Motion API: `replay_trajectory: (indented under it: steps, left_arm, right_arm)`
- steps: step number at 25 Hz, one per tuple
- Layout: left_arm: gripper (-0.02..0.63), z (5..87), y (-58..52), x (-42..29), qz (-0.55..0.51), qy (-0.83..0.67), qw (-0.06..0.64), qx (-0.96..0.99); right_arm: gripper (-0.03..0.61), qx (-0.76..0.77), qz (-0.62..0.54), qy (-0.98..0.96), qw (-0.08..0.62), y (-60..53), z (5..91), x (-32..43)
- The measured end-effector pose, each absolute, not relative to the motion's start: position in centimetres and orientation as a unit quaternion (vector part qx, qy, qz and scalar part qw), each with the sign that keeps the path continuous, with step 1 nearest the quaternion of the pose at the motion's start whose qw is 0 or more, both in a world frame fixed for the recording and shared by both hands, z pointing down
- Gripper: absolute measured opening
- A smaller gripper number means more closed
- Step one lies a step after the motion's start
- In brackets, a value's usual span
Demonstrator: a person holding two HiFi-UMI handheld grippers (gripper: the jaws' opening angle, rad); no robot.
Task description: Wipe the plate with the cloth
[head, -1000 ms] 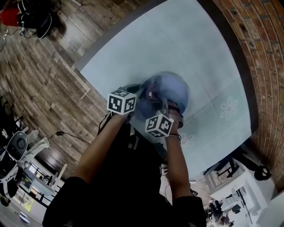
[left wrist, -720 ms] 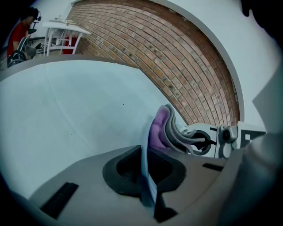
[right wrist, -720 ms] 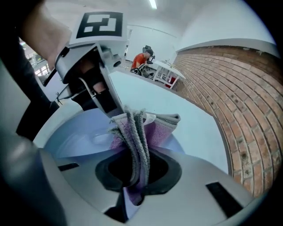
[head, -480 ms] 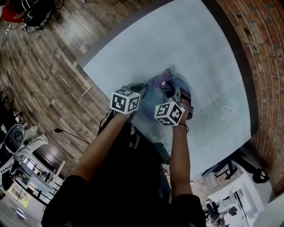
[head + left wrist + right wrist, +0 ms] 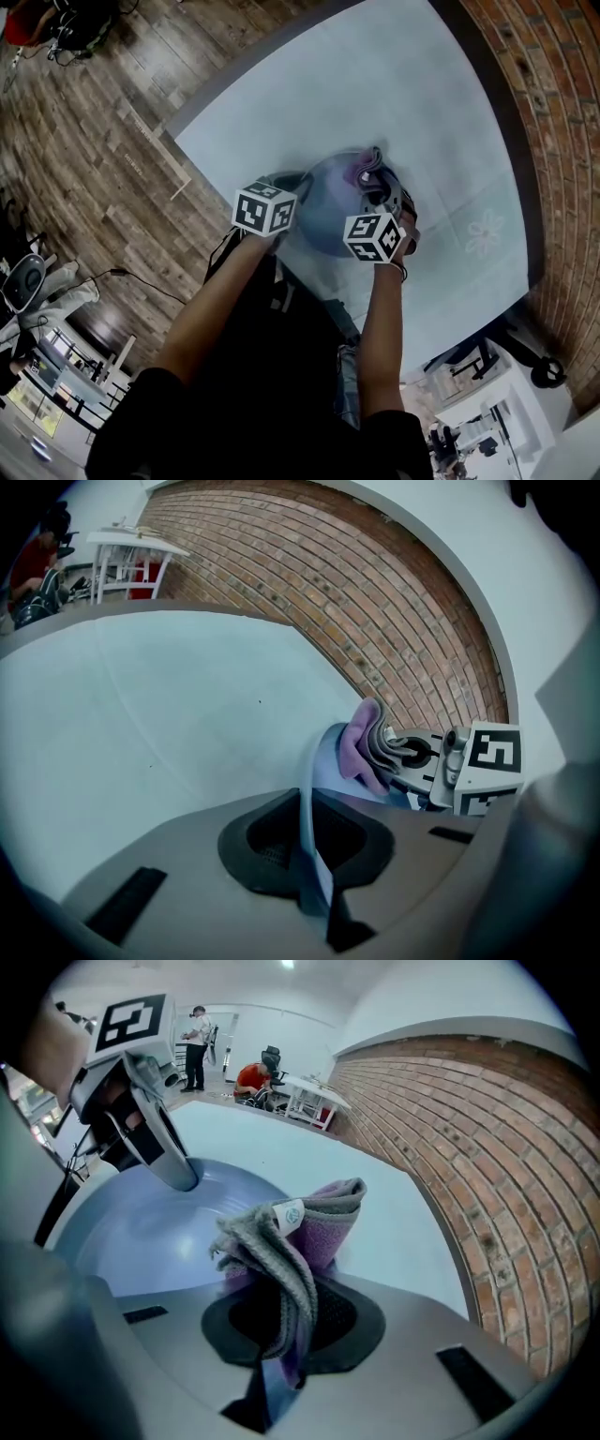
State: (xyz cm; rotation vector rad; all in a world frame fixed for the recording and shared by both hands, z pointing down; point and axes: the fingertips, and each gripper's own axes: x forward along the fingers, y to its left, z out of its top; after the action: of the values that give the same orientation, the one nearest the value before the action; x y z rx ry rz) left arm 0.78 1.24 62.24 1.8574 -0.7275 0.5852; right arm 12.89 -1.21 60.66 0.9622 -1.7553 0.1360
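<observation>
A blue plate [image 5: 333, 214] is held tilted above the pale table [image 5: 412, 84]. My left gripper [image 5: 289, 185] is shut on its near-left rim; in the left gripper view the rim [image 5: 309, 832] runs edge-on between the jaws of that gripper [image 5: 312, 860]. My right gripper [image 5: 382, 195] is shut on a bunched purple and grey cloth [image 5: 367, 169], which lies against the plate's far right edge. In the right gripper view the cloth [image 5: 292, 1232] stands up out of the right gripper [image 5: 281, 1330], with the plate [image 5: 141, 1232] behind it and the left gripper [image 5: 155, 1147] on the rim.
A brick wall [image 5: 553, 141] runs along the table's right side. Wooden floor [image 5: 75, 159] lies off its left edge. White desks, chairs and people [image 5: 253, 1077] are far beyond the table.
My right gripper has carried the cloth across the plate, from its middle to its far right edge. The left gripper and the plate have stayed put.
</observation>
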Motion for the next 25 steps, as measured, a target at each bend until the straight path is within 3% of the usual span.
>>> replay_trajectory:
  steps: [25]
  left_arm:
    - [0.044, 62.3, 1.3, 0.6, 0.241, -0.304, 0.507, 0.77]
  right_arm:
    - [0.058, 0.335, 0.06, -0.77, 0.54, 7.0, 60.8, 6.2]
